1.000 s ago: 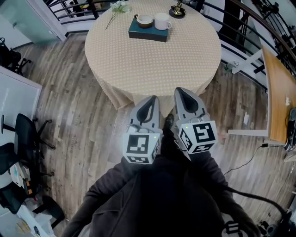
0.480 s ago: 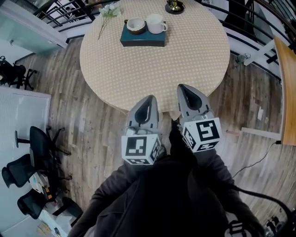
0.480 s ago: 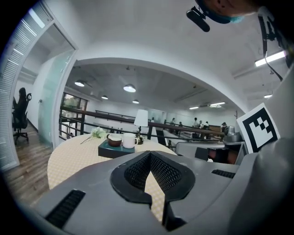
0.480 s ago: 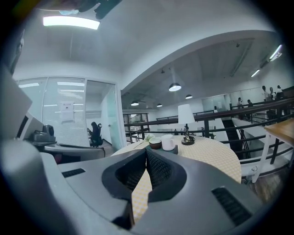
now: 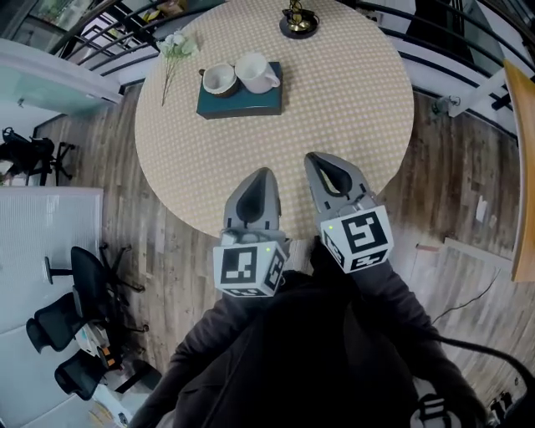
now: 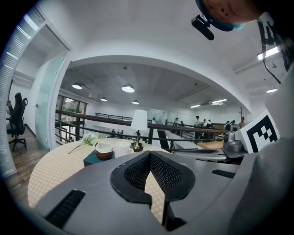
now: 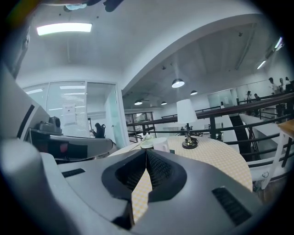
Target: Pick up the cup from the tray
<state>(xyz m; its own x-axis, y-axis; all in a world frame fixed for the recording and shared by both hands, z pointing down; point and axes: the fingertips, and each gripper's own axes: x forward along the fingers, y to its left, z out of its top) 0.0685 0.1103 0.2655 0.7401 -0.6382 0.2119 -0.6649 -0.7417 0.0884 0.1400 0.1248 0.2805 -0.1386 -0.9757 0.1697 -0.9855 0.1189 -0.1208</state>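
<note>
On a round table with a beige dotted cloth lies a dark teal tray. It carries a white handled cup and a brown cup to its left. Both grippers hover side by side over the table's near edge, well short of the tray. My left gripper is shut and empty, and so is my right gripper. In the left gripper view the brown cup and the tray show beyond the shut left gripper. The right gripper view shows the white cup past the shut right gripper.
A sprig of white flowers lies left of the tray, and a table lamp's dark base stands at the far edge. Black railings ring the table's far side. Office chairs stand at the left, and a wooden desk edge at the right.
Both grippers have come forward together from over the floor to over the table's near edge. The tray and cups appear nearer and further left.
</note>
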